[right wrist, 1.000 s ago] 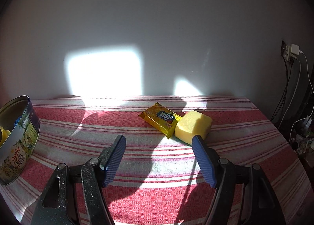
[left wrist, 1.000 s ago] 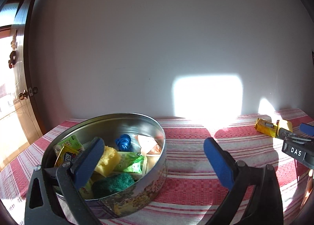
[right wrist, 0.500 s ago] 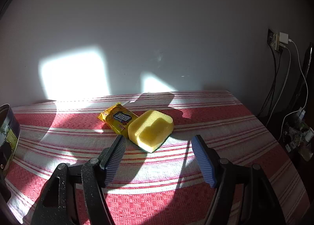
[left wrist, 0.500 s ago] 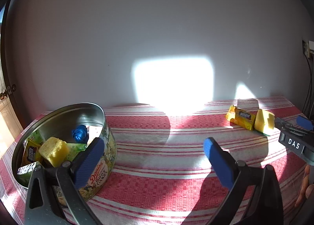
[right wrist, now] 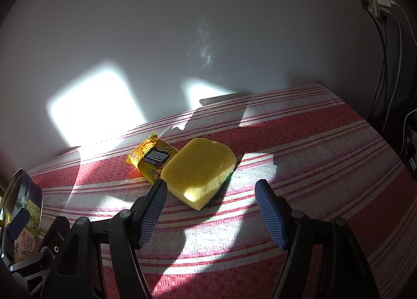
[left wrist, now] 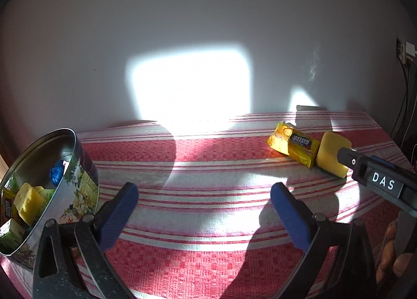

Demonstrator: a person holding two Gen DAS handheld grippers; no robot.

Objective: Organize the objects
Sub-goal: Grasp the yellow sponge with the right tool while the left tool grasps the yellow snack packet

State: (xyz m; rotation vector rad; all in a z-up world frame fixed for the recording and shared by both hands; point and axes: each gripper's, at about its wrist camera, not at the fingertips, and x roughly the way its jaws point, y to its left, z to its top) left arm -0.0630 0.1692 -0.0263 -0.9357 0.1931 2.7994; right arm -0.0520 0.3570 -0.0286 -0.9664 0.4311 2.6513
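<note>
A yellow sponge with a dark green underside (right wrist: 199, 171) lies on the red-and-white striped tablecloth (right wrist: 312, 147), touching a yellow snack packet (right wrist: 152, 158) on its left. My right gripper (right wrist: 211, 210) is open and empty, its jaws just short of the sponge. In the left wrist view the sponge (left wrist: 329, 153) and packet (left wrist: 294, 144) lie far right, with the right gripper's body in front of the sponge. My left gripper (left wrist: 204, 210) is open and empty over the cloth. A round metal cookie tin (left wrist: 75, 176) at the left holds a yellow sponge, packets and a blue item.
A white wall stands behind the table with bright sun patches. A wall socket with charger and cables (right wrist: 378, 4) is at the far right. The table's right edge (right wrist: 385, 140) drops off toward cables. The tin also shows at the left edge of the right wrist view (right wrist: 26, 210).
My right gripper has moved closer to the sponge, which now lies just ahead of its jaws. My left gripper has swung right, away from the tin, which slid to the left edge.
</note>
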